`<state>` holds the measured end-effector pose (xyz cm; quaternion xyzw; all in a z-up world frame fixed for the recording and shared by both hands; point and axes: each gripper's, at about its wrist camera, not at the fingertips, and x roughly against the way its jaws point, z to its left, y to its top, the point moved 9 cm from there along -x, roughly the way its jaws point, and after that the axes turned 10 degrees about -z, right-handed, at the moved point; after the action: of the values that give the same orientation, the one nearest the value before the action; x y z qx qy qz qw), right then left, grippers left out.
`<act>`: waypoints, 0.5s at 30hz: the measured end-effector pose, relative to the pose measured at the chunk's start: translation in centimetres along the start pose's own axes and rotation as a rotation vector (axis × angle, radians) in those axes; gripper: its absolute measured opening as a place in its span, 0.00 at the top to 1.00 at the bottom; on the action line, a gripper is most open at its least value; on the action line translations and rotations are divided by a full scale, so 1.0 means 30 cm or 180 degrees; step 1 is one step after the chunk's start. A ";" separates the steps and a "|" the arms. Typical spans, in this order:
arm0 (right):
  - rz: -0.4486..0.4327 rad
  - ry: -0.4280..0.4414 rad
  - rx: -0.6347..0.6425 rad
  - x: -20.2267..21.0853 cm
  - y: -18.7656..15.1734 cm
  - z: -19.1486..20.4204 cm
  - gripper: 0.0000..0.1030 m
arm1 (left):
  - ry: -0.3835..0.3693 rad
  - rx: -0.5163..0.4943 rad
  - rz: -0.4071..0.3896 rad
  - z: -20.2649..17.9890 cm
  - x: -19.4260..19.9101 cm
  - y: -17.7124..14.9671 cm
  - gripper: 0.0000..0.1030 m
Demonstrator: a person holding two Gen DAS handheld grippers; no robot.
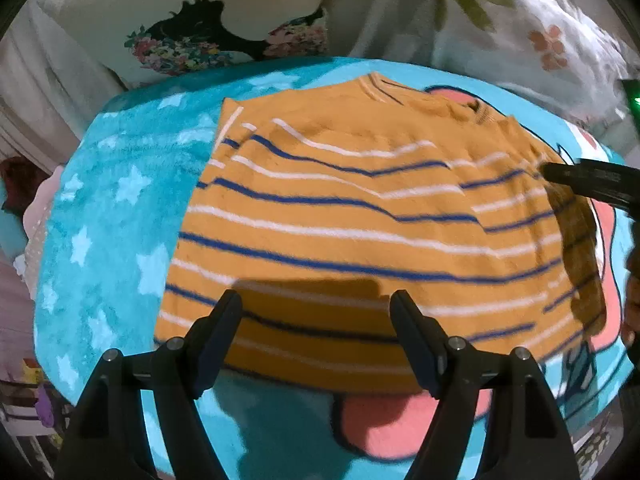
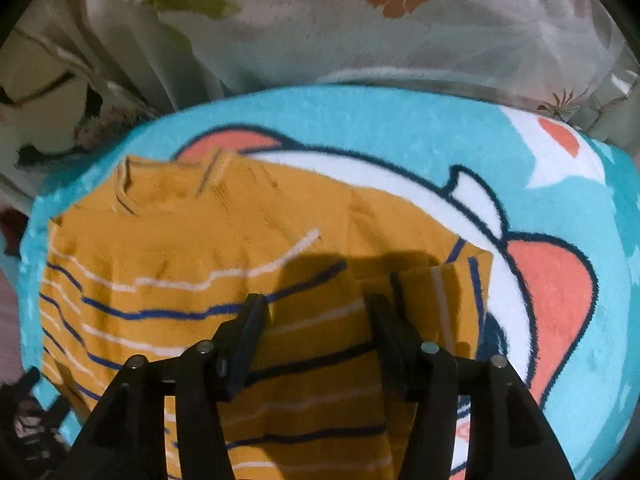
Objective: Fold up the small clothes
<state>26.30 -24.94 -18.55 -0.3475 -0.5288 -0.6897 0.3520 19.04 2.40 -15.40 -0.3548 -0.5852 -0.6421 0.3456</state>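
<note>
An orange sweater (image 1: 360, 220) with blue and white stripes lies flat on a turquoise blanket (image 1: 112, 208). Its sleeves are folded in. My left gripper (image 1: 316, 300) is open and empty, hovering over the sweater's hem. My right gripper (image 2: 316, 304) is open above the sweater (image 2: 180, 248), near its right side where a folded sleeve (image 2: 452, 292) lies; no cloth is between the jaws. One right fingertip (image 1: 560, 172) shows at the right edge of the left wrist view, over the sweater's right side.
The blanket (image 2: 400, 120) has white stars and a cartoon print in pink and white (image 2: 552, 276). Floral pillows and bedding (image 1: 224, 36) lie behind it. Floral fabric (image 2: 360, 20) fills the back of the right wrist view.
</note>
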 end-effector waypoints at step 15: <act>0.0140 0.0512 0.0153 -0.103 0.025 0.247 0.44 | -0.0185 0.0280 0.0073 0.254 -0.361 0.274 0.16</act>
<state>29.32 -17.51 -19.35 -0.2940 -0.5074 -0.6946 0.4167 31.99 9.67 -20.07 -0.3644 -0.6185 -0.6012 0.3510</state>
